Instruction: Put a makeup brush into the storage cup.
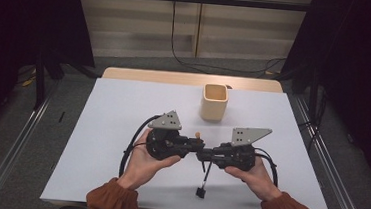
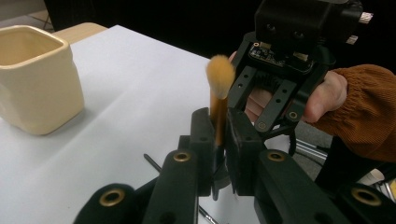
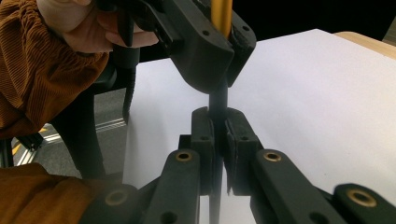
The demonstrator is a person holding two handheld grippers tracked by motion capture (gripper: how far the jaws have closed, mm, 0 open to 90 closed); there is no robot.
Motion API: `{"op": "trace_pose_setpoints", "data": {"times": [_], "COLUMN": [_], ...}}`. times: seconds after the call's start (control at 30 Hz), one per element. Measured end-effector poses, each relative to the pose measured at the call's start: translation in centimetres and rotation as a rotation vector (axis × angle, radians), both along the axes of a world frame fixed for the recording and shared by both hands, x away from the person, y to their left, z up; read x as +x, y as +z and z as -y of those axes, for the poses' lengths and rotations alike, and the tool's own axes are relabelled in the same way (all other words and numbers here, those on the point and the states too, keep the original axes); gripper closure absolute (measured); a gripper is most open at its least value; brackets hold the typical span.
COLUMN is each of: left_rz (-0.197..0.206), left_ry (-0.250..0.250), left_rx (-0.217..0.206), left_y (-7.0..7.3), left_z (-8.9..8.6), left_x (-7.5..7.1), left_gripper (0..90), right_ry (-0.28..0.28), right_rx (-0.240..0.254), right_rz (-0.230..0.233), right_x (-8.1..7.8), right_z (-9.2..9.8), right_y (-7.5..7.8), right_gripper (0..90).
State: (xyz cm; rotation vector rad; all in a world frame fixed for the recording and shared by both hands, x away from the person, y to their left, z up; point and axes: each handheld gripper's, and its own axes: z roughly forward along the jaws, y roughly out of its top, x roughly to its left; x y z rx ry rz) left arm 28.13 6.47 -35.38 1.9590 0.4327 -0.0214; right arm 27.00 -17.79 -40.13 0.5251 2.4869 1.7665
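Two tongs meet over the bench's [image 1: 123,109] near middle, both clamped on one brush [image 2: 219,100]. We see a fluffy tan tuft on top, an orange-gold ferrule below it, then a thin black handle. Left tongs [image 2: 218,140] pinch the ferrule; right tongs [image 3: 218,135] pinch the black handle. Brush stands upright between them. Cream cup [image 1: 214,102] sits well behind.

Both forearms come in low, palms cradling the tools from beneath. The left gripper [image 1: 197,146] and right gripper [image 1: 205,156] point inward — tip to tip, nearly meeting — each with jaws pressed closed.
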Motion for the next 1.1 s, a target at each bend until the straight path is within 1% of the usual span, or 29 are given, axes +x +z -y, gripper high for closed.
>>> {"op": "trace_pose_setpoints", "data": {"times": [0.03, 0.1, 0.13, 0.23, 0.3, 0.33, 0.4, 0.47, 0.53, 0.57, 0.63, 0.67, 0.7, 0.77, 0.8, 0.83, 0.9, 0.97, 1.0, 1.07, 1.1], "left_rz": [-0.003, -0.017, -0.019, -0.009, 0.005, 0.003, 0.016, 0.02, 0.03, 0.035, 0.05, 0.052, 0.06, 0.062, 0.055, 0.053, 0.051, 0.056, 0.055, 0.055, 0.063], "left_ry": [-0.001, -0.009, 0.0, 0.018, 0.039, 0.044, 0.052, 0.06, 0.073, 0.078, 0.099, 0.105, 0.118, 0.131, 0.13, 0.135, 0.143, 0.139, 0.143, 0.163, 0.178], "left_rx": [-0.005, -0.03, -0.042, -0.049, -0.048, -0.053, -0.057, -0.062, -0.062, -0.061, -0.07, -0.07, -0.071, -0.082, -0.092, -0.092, -0.1, -0.113, -0.112, -0.11, -0.106], "left_y": [0.0, -0.1, -0.2, -0.2, -0.2, -0.1, -0.1, 0.0, 0.0, 0.0, -0.1, -0.1, -0.2, -0.3, -0.4, -0.5, -0.6, -0.9, -1.0, -1.2, -1.3], "left_z": [-0.1, -0.3, -0.4, -0.8, -0.9, -0.9, -0.9, -0.9, -0.9, -0.9, -1.0, -1.0, -1.1, -1.2, -1.3, -1.5, -1.8, -2.2, -2.4, -2.7, -3.0], "left_x": [0.0, 0.2, 0.3, 0.3, 0.2, 0.2, 0.1, 0.0, -0.1, -0.1, -0.1, -0.1, -0.1, 0.0, 0.1, 0.1, 0.1, 0.2, 0.2, 0.3, 0.4], "left_gripper": [81.8, 80.2, 79.4, 72.6, 63.5, 59.9, 52.9, 42.0, 34.1, 28.2, 20.2, 16.4, 14.0, 7.3, 6.4, 6.3, 4.8, 3.6, 2.7, 3.5, 3.7], "right_ry": [0.0, -0.001, -0.002, -0.01, -0.013, -0.017, -0.02, -0.022, -0.026, -0.026, -0.031, -0.034, -0.034, -0.039, -0.041, -0.044, -0.046, -0.05, -0.053, -0.056, -0.055], "right_rx": [0.002, 0.005, 0.007, 0.006, 0.009, 0.014, 0.02, 0.02, 0.022, 0.025, 0.024, 0.026, 0.025, 0.024, 0.024, 0.024, 0.022, 0.023, 0.022, 0.023, 0.022], "right_rz": [0.0, 0.002, 0.002, 0.002, 0.002, 0.001, 0.004, 0.005, 0.007, 0.005, 0.007, 0.009, 0.01, 0.011, 0.012, 0.013, 0.013, 0.014, 0.014, 0.016, 0.016], "right_x": [0.0, 0.0, 0.0, 0.1, 0.1, 0.2, 0.2, 0.1, 0.2, 0.2, 0.2, 0.2, 0.2, 0.2, 0.2, 0.2, 0.2, 0.2, 0.2, 0.2, 0.2], "right_z": [0.0, 0.0, 0.0, 0.0, 0.0, 0.1, 0.2, 0.3, 0.4, 0.4, 0.5, 0.5, 0.5, 0.6, 0.7, 0.7, 0.9, 1.1, 1.2, 1.3, 1.3], "right_y": [0.0, 0.0, 0.1, 0.1, 0.1, 0.1, 0.1, 0.1, 0.1, 0.1, 0.1, 0.1, 0.2, 0.2, 0.1, 0.1, 0.1, 0.1, 0.1, 0.2, 0.2], "right_gripper": [83.4, 83.4, 83.4, 83.4, 83.4, 83.4, 83.4, 83.4, 83.4, 83.4, 83.4, 83.4, 83.4, 83.4, 83.4, 83.4, 83.3, 83.4, 83.3, 83.4, 83.3]}}
